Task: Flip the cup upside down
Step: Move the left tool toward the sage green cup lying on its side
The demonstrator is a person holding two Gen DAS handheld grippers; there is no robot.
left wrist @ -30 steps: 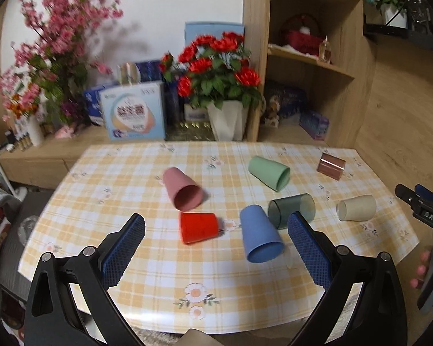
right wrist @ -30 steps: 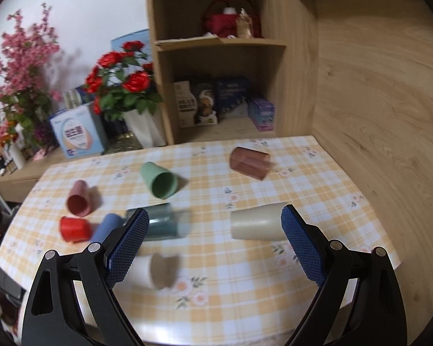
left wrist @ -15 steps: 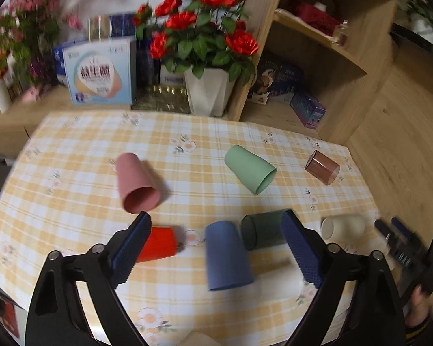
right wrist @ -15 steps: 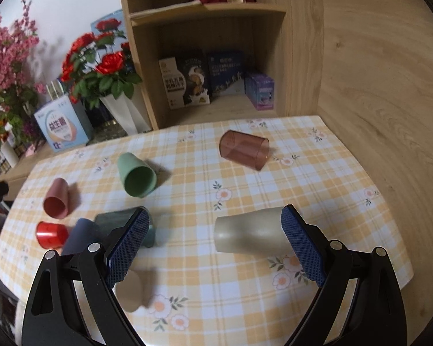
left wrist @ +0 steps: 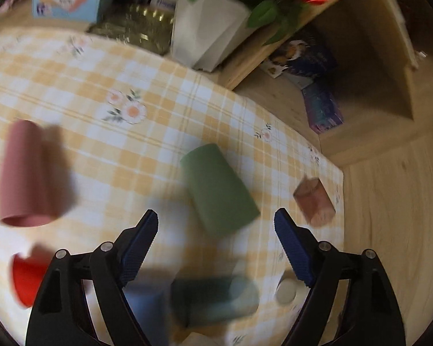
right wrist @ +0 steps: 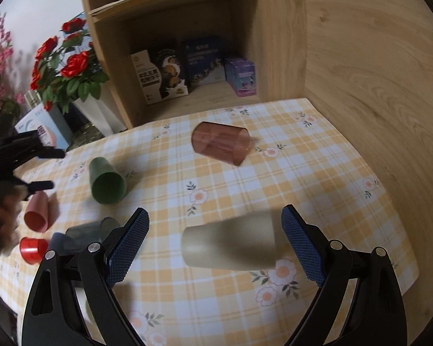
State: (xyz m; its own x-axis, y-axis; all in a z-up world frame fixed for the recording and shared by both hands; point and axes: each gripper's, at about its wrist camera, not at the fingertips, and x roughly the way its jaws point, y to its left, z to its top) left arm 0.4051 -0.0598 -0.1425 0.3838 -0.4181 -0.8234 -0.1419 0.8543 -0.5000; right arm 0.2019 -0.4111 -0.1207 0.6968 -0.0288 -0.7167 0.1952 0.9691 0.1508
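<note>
Several cups lie on their sides on the yellow checked table. My left gripper is open, just above and short of the green cup, which also shows in the right wrist view. My right gripper is open with the beige cup lying between its fingers, apart from both pads. The brown translucent cup lies farther back. The left wrist view is blurred.
A pink cup, red cup, blue cup and dark teal cup lie around the left gripper. A white flower vase and wooden shelf stand behind the table. The left gripper and hand show at the right wrist view's left edge.
My left gripper has moved forward and down over the table toward the green cup. My right gripper has moved closer to the beige cup, which now lies between its fingers.
</note>
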